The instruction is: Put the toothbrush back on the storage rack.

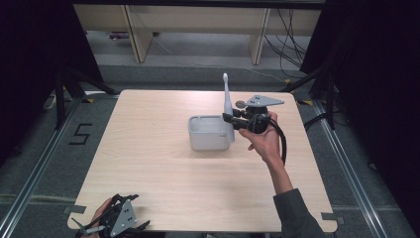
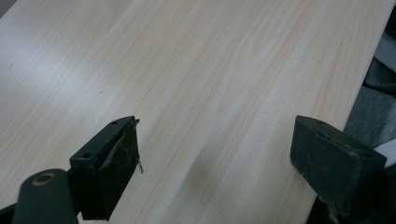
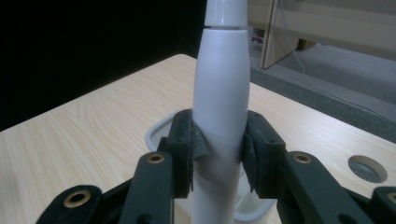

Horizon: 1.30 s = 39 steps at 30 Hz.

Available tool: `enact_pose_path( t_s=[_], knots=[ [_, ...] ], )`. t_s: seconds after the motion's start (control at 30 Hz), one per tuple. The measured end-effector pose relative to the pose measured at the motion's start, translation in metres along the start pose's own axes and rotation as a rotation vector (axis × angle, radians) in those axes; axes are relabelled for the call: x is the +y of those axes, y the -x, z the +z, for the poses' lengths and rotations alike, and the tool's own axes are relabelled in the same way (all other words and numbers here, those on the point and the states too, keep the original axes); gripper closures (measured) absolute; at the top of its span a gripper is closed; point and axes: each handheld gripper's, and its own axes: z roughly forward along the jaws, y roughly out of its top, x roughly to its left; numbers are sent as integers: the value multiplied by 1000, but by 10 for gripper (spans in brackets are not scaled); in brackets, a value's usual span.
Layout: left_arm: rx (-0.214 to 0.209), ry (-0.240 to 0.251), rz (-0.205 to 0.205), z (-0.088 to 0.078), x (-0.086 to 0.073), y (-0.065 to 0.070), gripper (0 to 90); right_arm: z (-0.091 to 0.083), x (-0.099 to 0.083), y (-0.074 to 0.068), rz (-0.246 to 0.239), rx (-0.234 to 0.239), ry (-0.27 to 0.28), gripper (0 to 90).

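Observation:
A white electric toothbrush (image 1: 228, 106) stands upright, its thick handle (image 3: 219, 112) clamped between the pads of my right gripper (image 1: 229, 122), which is shut on it. It hangs over the right edge of a white square cup (image 1: 210, 133) in the middle of the table; the cup's rim (image 3: 156, 132) shows behind and below the jaws in the right gripper view. My left gripper (image 1: 106, 228) rests at the table's near left corner, and in the left gripper view its jaws stand wide open (image 2: 215, 161) over bare wood with nothing between them.
The light wooden table (image 1: 148, 168) has a round hole (image 3: 367, 168) near its far right edge. Beyond it stand a wooden bench (image 1: 198, 25) and loose cables (image 1: 287, 44) on the grey floor. Black curtains flank both sides.

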Motion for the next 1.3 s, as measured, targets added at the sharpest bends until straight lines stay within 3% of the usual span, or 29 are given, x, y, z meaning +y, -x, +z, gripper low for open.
enact_pose_path(
  t_s=[0.13, 0.2, 0.43, 0.5, 0.63, 0.9, 0.97, 1.1, 1.2, 1.23, 1.3],
  knots=[
    [0, 0, -4, 0, -1, 0, 151, 6, 8, -3, 17, 19, 23, 668],
    [7, 5, -7, 0, -1, 0, 151, 9, 14, -4, -6, 10, 25, 668],
    [-5, -3, -2, 0, -1, 0, 151, 26, 31, -11, -9, 10, 36, 668],
    [-5, 0, -3, 0, -1, 1, 151, 32, 35, -10, -41, 6, 35, 668],
    [5, 6, -5, 0, 0, 0, 151, 45, 38, -9, -28, -9, 20, 668],
    [-4, -1, 1, -1, 0, 0, 151, 70, 31, -4, -49, -39, -10, 668],
    [14, 9, -4, 0, 0, 1, 151, 76, 28, -2, -50, -43, -15, 668],
    [-4, 2, -2, 0, -1, 0, 150, 81, 24, -2, -48, -49, -45, 667],
    [1, 6, -5, 0, -1, 1, 151, 83, 21, -3, -76, -60, -79, 667],
    [3, 5, -3, 0, 0, 1, 151, 85, 18, -4, -60, -59, -83, 667],
    [-2, 4, -1, -1, 0, 1, 150, 89, 13, -3, -82, -61, -90, 667]
  ],
)
